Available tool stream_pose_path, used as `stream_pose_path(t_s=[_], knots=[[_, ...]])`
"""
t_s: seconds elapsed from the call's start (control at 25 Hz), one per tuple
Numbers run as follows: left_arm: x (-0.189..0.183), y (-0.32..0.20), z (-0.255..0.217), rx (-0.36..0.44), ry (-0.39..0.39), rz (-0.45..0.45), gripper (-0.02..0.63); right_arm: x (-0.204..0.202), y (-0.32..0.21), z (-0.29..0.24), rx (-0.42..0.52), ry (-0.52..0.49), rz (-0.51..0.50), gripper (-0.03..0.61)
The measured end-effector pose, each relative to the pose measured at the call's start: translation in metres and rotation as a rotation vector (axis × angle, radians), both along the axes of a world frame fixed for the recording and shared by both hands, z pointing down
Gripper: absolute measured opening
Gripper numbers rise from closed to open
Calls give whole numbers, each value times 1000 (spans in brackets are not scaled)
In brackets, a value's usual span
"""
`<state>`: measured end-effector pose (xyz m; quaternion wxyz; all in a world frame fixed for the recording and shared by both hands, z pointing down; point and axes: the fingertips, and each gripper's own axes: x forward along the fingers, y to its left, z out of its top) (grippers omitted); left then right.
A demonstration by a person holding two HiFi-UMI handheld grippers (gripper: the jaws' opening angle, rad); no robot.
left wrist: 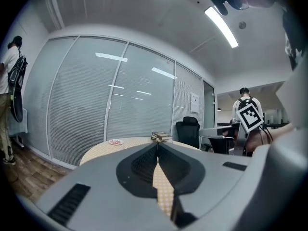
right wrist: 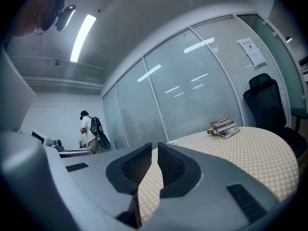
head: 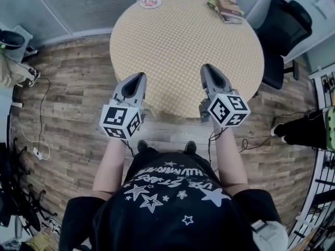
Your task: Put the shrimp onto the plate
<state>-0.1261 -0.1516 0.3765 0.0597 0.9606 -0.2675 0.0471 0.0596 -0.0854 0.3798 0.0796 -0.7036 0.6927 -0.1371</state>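
Observation:
A small white plate (head: 150,2) sits at the far edge of the round yellow-checked table (head: 183,46), with something red-pink on it that is too small to name. The plate also shows in the left gripper view (left wrist: 115,141) and the right gripper view (right wrist: 172,142). I see no shrimp clearly anywhere else. My left gripper (head: 139,76) hovers at the table's near edge, its jaws closed tip to tip (left wrist: 157,146) on nothing. My right gripper (head: 207,67) is beside it over the near part of the table, its jaws (right wrist: 155,147) a thin slit apart and empty.
A stack of books (head: 226,7) lies at the table's far right. A black office chair (head: 282,30) stands to the right of the table. Cables run over the wood floor (head: 63,114) at left. A person with a backpack (right wrist: 91,129) stands farther off.

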Motion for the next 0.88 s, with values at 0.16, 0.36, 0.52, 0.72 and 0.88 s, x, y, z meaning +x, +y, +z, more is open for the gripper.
stream_pose_path(t_s=[0.16, 0.36, 0.52, 0.72, 0.88], knots=[[23, 21, -1, 1, -19, -19, 9, 27, 19, 2, 7, -24, -11, 52], [59, 50, -5, 7, -27, -29, 9, 59, 47, 3, 19, -46, -38, 51], [91, 73, -9, 24, -29, -17, 9, 89, 71, 1, 28, -42, -46, 52], [125, 99, -10, 33, -22, -21, 9, 116, 99, 6, 18, -37, -80, 52], [152, 120, -6, 30, -26, -23, 9, 134, 119, 11, 4, -25, -127, 51]])
